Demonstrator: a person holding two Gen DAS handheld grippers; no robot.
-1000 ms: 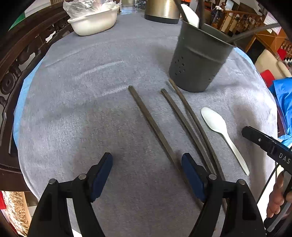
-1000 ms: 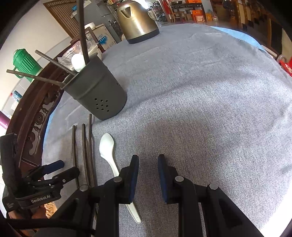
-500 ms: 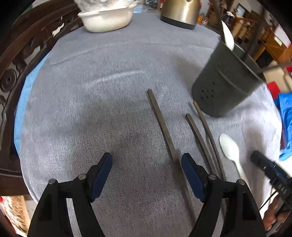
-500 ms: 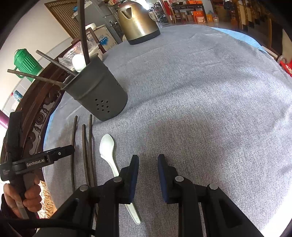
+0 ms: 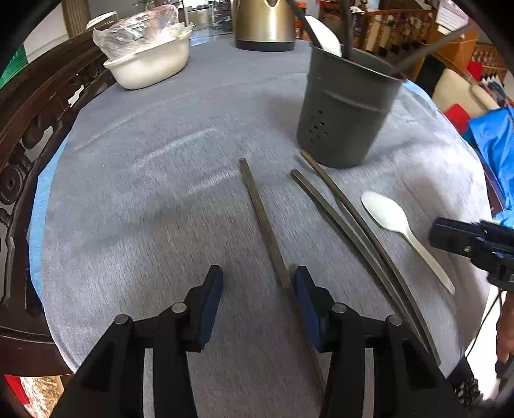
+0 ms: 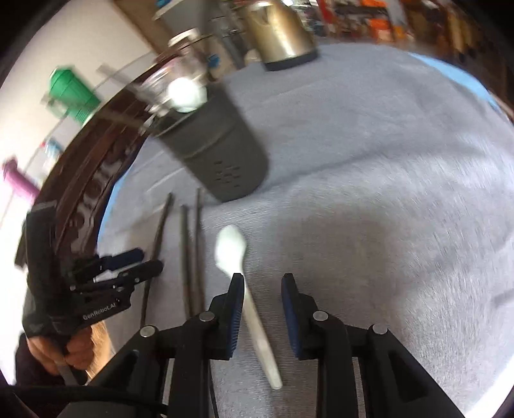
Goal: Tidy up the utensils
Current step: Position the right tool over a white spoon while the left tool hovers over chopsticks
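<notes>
In your left wrist view, a grey holder (image 5: 345, 109) is standing at the far right of the grey cloth (image 5: 144, 199), carrying one white spoon (image 5: 324, 32) and several dark sticks. A white tub (image 5: 151, 62) at far left is holding a clear plastic bag (image 5: 138, 27); a kettle (image 5: 265, 24) is sitting behind. Three loose chopsticks are lying near you: a single one (image 5: 261, 222) in the middle, a pair (image 5: 356, 238) side by side to its right. One loose spoon (image 5: 398, 228) is lying right of them. Your left gripper (image 5: 257, 283) is hanging half open, its jaws having just been closing; the single chopstick is running between them, just beside the right pad, and you cannot tell if it touches.

In your right wrist view, blurred, the holder (image 6: 218, 160) is showing at far left with its spoon. The three chopsticks (image 6: 189, 250) are lying left of the loose spoon (image 6: 233, 247). Your right gripper (image 6: 261, 283) is standing narrow, jaws just opening slightly, the spoon's handle between them, untouched. The left gripper (image 6: 128, 260) is reading "GenRobot.AI".
</notes>
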